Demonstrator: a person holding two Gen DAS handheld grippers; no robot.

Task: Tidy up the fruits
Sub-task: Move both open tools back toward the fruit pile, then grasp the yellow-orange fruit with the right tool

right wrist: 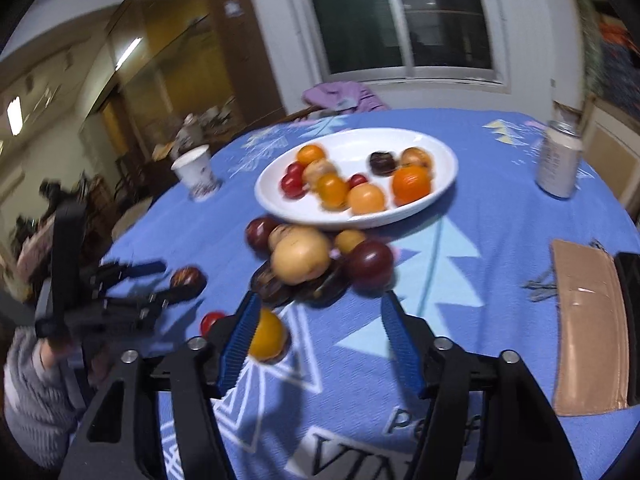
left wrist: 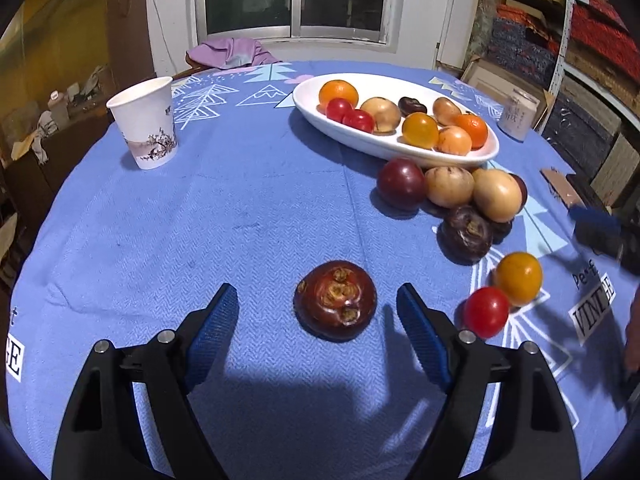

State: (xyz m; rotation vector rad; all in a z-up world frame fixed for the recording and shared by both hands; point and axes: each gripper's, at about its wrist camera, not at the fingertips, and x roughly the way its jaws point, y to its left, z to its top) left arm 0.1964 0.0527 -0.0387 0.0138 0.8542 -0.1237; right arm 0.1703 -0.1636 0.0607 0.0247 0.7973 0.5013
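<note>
Blue tablecloth [left wrist: 240, 208] slopes nothing, but round fruit rolls: your left gripper [left wrist: 316, 312] is wide open, empty, straddling the dark water chestnut [left wrist: 335, 300]. Close off-centre and it squirts toward the red cherry tomato [left wrist: 486, 312]. Right gripper [right wrist: 318, 322] is part open, empty, its left pad against the yellow tomato [right wrist: 267, 334], which may get nudged away from the white dish [right wrist: 352, 216].

Open cloth [left wrist: 248, 216] ahead of my left gripper [left wrist: 316, 312]; only one dark fruit [left wrist: 335, 299] there. Right side blocked: loose fruit pile [left wrist: 452, 192], white dish [left wrist: 384, 148] behind it. Paper cup [left wrist: 145, 123] far left.
</note>
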